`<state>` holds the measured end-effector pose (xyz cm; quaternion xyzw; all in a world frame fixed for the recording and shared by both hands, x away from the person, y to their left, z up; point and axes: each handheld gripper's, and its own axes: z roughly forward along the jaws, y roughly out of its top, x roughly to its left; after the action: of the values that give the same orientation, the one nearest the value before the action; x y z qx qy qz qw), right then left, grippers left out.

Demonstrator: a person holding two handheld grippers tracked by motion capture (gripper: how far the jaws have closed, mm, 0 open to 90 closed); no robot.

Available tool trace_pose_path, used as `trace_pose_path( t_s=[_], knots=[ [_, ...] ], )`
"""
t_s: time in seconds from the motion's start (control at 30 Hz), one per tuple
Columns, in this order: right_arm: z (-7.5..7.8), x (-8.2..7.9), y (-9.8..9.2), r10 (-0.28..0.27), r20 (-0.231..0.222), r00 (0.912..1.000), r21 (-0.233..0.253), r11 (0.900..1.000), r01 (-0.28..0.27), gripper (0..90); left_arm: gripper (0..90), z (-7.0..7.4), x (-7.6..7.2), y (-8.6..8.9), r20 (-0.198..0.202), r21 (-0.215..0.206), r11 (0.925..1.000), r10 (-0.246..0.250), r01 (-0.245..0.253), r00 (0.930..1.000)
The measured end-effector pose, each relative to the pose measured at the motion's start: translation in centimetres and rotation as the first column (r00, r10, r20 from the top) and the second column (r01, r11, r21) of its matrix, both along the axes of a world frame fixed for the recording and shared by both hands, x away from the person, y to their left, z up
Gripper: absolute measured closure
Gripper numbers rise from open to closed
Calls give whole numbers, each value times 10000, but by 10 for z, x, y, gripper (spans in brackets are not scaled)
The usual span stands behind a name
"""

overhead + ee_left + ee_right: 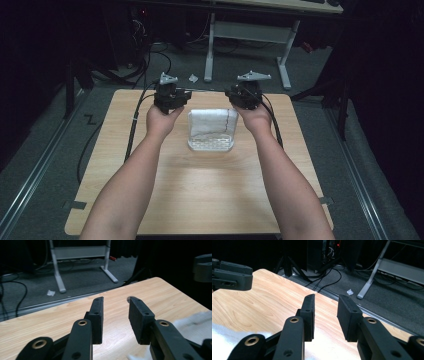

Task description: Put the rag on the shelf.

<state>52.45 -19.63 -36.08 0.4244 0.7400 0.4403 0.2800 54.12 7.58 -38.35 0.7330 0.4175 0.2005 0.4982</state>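
A white folded cloth (211,129) with a thin dark line across it lies on the wooden table (200,180), toward its far side. My left gripper (170,95) is held just left of the cloth's far corner, and my right gripper (246,93) just right of it. In the left gripper view the left gripper (116,302) is open over bare wood, with the cloth (192,322) at the lower right. In the right gripper view the right gripper (327,300) is open too, with the cloth (222,337) at the lower left and the left gripper (232,277) at the upper left.
Beyond the table's far edge is grey carpet with a white desk frame (250,35), a scrap of paper (193,77) and loose cables (150,55). Cables trail from both grippers along the table. A metal rail (30,175) runs along the floor on the left.
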Motion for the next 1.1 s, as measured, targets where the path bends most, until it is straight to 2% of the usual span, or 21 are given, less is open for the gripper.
trace_pose_path(
  t_s=[0.03, 0.13, 0.17, 0.27, 0.3, 0.33, 0.4, 0.47, 0.53, 0.63, 0.7, 0.73, 0.8, 0.83, 0.87, 0.9, 0.97, 1.0, 1.03, 1.07, 1.1],
  knots=[
    [1, -5, 0, 96, 135, 9999, 59, 9999, -97, 636, 637, 2, -3, 2, 127, 152, 9999, -35, 33, 9999],
    [0, -9, -1, 52, 204, 9998, 54, 10000, -53, 610, 633, 4, -7, 4, 264, 229, 9997, -66, 60, 9996],
    [-1, -12, -3, -4, 215, 9998, -31, 10000, 4, 576, 622, 5, -10, 5, 309, 156, 9999, -63, 58, 9995],
    [-2, -17, -5, -45, 261, 9996, -86, 10000, 47, 550, 613, 7, -18, 9, 501, 175, 9998, -144, 135, 9986],
    [-2, -20, -7, -17, 397, 9992, -143, 9999, 22, 535, 605, 8, -20, 10, 559, 193, 9997, -157, 147, 9983],
    [-1, -26, -9, -49, 459, 9989, -6, 10000, 50, 520, 591, 11, -24, 13, 631, 362, 9990, -274, 251, 9976],
    [0, -29, -11, -26, 518, 9987, 67, 10000, 23, 515, 584, 13, -27, 16, 716, 453, 9985, -331, 299, 9969],
    [1, -39, -17, -5, 633, 9980, 161, 9999, -5, 500, 546, 16, -31, 21, 701, 525, 9979, -417, 381, 9967],
    [2, -43, -19, -3, 670, 9978, 184, 9998, -10, 493, 535, 17, -39, 24, 856, 598, 9970, -544, 494, 9948],
    [0, -58, -24, 42, 764, 9971, 247, 9997, -61, 479, 517, 15, -58, 29, 1172, 659, 9960, -686, 611, 9907],
    [-3, -67, -29, 175, 774, 9968, 396, 9990, -206, 473, 509, 10, -71, 34, 1148, 513, 9960, -787, 732, 9903],
    [-8, -81, -33, 201, 781, 9967, 306, 9993, -225, 469, 504, 5, -80, 38, 1197, 380, 9961, -843, 802, 9892],
    [-13, -93, -38, 231, 777, 9967, 393, 9989, -262, 466, 504, -9, -100, 43, 1136, 4, 9953, -959, 965, 9889],
    [-17, -99, -40, 264, 717, 9971, 461, 9985, -298, 460, 504, -9, -100, 43, 1136, 4, 9953, -959, 965, 9889],
    [-22, -105, -42, 252, 693, 9973, 497, 9984, -287, 458, 502, -22, -114, 44, 985, -178, 9935, -1097, 1120, 9891],
    [-27, -111, -44, 259, 621, 9977, 488, 9984, -290, 453, 501, -29, -121, 44, 896, -224, 9930, -1133, 1157, 9895],
    [-39, -123, -46, 228, 645, 9977, 357, 9990, -251, 453, 498, -44, -134, 45, 785, -182, 9922, -1217, 1234, 9895],
    [-45, -129, -48, 269, 529, 9982, 269, 9992, -283, 453, 494, -44, -134, 45, 785, -182, 9922, -1217, 1234, 9895],
    [-52, -136, -49, 295, 429, 9986, 245, 9992, -305, 453, 490, -53, -140, 46, 662, -45, 9922, -1240, 1246, 9901],
    [-52, -136, -49, 295, 429, 9986, 245, 9992, -305, 453, 490, -61, -146, 47, 618, 70, 9926, -1216, 1214, 9907],
    [-66, -149, -51, 291, 295, 9991, 94, 9995, -294, 450, 485, -71, -152, 48, 572, 141, 9927, -1204, 1198, 9911]
  ],
)
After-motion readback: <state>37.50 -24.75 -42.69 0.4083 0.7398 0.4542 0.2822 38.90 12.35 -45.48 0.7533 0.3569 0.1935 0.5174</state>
